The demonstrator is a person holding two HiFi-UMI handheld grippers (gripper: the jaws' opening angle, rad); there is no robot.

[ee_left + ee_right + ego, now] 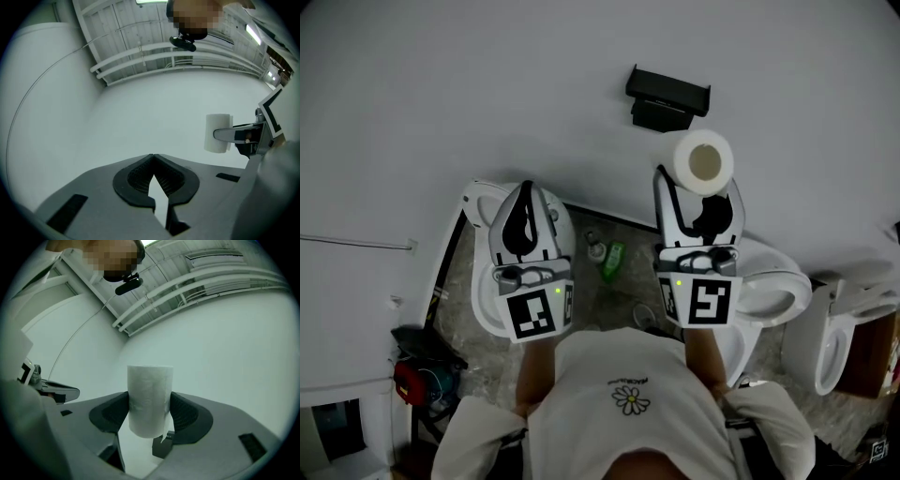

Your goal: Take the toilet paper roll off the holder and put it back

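Note:
A white toilet paper roll [704,161] is held up in the air, its cardboard core facing me in the head view. My right gripper [701,190] is shut on it, a pad pressing each side of the roll [150,397]. The black holder [667,97] hangs on the white wall just above and left of the roll, with nothing on it. My left gripper [525,199] is shut with nothing in it, off to the left at about the same height. In the left gripper view its tips [153,158] meet, and the roll [216,133] shows at the right.
Below are a white toilet [773,292] under the right gripper, another [830,342] at far right, and a white fixture [480,281] under the left gripper. A green bottle [613,262] stands on the stone floor between them. A red object [411,381] lies at lower left.

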